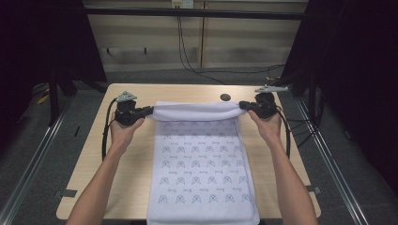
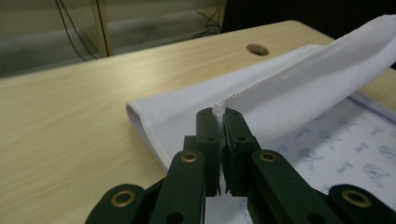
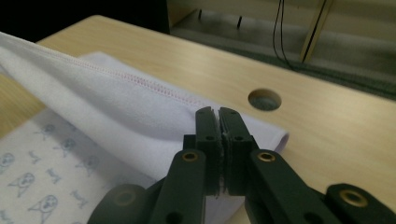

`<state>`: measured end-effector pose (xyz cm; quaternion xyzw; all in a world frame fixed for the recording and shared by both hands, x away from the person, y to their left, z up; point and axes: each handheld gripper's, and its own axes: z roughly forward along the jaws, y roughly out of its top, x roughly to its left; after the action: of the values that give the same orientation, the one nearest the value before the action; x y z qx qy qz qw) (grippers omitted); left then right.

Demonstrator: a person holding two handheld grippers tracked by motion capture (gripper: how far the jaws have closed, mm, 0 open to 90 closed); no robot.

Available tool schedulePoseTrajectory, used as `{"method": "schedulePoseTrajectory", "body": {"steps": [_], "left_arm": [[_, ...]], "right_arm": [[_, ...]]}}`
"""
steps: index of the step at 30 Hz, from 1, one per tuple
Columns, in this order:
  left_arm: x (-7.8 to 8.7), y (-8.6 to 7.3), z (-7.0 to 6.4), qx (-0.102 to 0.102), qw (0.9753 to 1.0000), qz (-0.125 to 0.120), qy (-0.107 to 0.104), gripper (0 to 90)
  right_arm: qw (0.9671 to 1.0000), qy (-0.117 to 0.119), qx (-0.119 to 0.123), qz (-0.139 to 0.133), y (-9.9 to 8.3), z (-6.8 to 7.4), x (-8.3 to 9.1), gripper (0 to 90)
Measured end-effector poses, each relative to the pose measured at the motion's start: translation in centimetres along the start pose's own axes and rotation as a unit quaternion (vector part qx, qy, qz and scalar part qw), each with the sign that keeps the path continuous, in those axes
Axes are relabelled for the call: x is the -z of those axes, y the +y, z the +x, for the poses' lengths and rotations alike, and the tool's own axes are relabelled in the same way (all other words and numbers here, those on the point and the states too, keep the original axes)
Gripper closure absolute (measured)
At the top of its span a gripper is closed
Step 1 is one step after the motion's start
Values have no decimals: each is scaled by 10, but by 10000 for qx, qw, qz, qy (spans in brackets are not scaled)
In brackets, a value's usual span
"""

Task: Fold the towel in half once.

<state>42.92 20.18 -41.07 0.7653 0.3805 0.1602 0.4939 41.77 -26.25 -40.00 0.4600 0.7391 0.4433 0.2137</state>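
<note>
On the far half of the light wooden table we find both grippers clamped on the long white cloth printed with small blue figures. We see the left gripper pinching one far corner, its black jaws pressed together on a tuft of white hem in the left gripper view. The right gripper pinches the opposite far corner, jaws likewise closed on fabric in the right gripper view. Between them we see the far edge lifted and doubled back into a soft roll, while the rest lies flat toward the near edge, overhanging it. Just beyond the roll sits a round cable hole.
</note>
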Motion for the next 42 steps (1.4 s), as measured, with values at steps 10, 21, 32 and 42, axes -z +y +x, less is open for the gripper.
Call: {"method": "schedulePoseTrajectory", "body": {"steps": [10, 21, 32, 42], "left_arm": [[78, 26, -36, -472, 9956, -617, -519, 864], [126, 8, -75, -643, 9909, -678, -966, 863], [115, -88, -96, -497, 9878, 448, -1404, 858], [118, -132, -118, -684, 9722, 1147, -1922, 843]], "right_arm": [[9966, 341, 444, -609, 15, 27, 79, 878], [9907, 788, 627, -911, -8, 58, 154, 878], [9915, 1193, 485, 158, -105, 78, 161, 877], [9846, 1407, 534, 893, -164, 95, 173, 862]]}}
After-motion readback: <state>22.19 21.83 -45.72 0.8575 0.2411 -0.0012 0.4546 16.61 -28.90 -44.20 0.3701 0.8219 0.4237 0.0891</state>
